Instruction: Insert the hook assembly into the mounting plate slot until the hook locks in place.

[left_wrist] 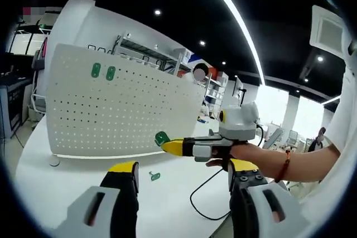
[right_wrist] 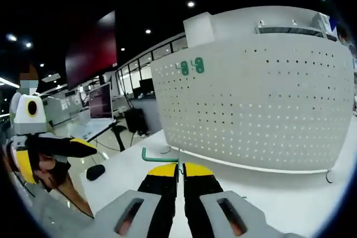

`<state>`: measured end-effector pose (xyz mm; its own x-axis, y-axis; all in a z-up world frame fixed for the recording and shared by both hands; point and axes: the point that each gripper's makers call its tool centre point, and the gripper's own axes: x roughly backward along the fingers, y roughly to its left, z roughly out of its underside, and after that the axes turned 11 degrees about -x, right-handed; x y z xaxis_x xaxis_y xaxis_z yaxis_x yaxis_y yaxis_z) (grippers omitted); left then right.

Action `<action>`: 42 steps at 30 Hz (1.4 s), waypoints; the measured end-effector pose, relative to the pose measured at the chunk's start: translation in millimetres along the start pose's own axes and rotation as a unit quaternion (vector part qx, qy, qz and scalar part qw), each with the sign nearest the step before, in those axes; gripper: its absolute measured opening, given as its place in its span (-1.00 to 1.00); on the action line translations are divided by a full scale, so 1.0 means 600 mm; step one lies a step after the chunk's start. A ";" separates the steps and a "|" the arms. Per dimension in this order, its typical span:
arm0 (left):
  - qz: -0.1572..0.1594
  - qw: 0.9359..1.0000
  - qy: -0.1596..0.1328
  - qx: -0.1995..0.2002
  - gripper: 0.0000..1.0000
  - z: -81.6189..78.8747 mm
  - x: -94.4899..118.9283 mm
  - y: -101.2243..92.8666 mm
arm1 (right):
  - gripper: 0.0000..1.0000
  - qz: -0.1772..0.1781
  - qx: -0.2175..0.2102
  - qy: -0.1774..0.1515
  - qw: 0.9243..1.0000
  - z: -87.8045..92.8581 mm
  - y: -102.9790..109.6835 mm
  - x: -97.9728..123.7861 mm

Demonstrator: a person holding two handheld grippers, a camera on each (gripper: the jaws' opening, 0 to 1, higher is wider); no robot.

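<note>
The right gripper (right_wrist: 179, 172), jaws closed on a green L-shaped plastic hook (right_wrist: 158, 157), carries it toward the white perforated metal pegboard (right_wrist: 262, 110). Two green hooks (right_wrist: 192, 67) already hang at its upper left. The left gripper (left_wrist: 184, 176) hangs open and empty; next, I judge, the hook's tabs need aligning with free holes.

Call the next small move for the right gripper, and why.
Probably carry the green plastic hook forward toward the white perforated pegboard. The right gripper has its jaws shut on the hook, which is apart from the board; two green hooks already sit in its upper holes. The left gripper is open.
</note>
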<state>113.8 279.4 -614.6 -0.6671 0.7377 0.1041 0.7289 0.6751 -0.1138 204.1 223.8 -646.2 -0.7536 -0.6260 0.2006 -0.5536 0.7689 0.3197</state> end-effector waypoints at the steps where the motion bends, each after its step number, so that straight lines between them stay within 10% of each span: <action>1: 0.000 1.000 -0.003 0.004 0.30 -0.002 -0.002 -0.001 | -0.96 -0.002 0.001 0.000 1.000 0.001 0.003 0.003; 42: -0.004 0.994 -0.050 0.095 -0.58 -0.034 -0.025 0.010 | -0.96 -0.098 0.027 -0.078 0.992 -0.030 0.104 0.046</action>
<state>131.4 272.2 -596.4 -0.6909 0.7229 0.0089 0.6880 0.6612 -0.2992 154.9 252.1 -603.7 -0.6732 -0.7394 -0.0085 -0.7099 0.6431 0.2873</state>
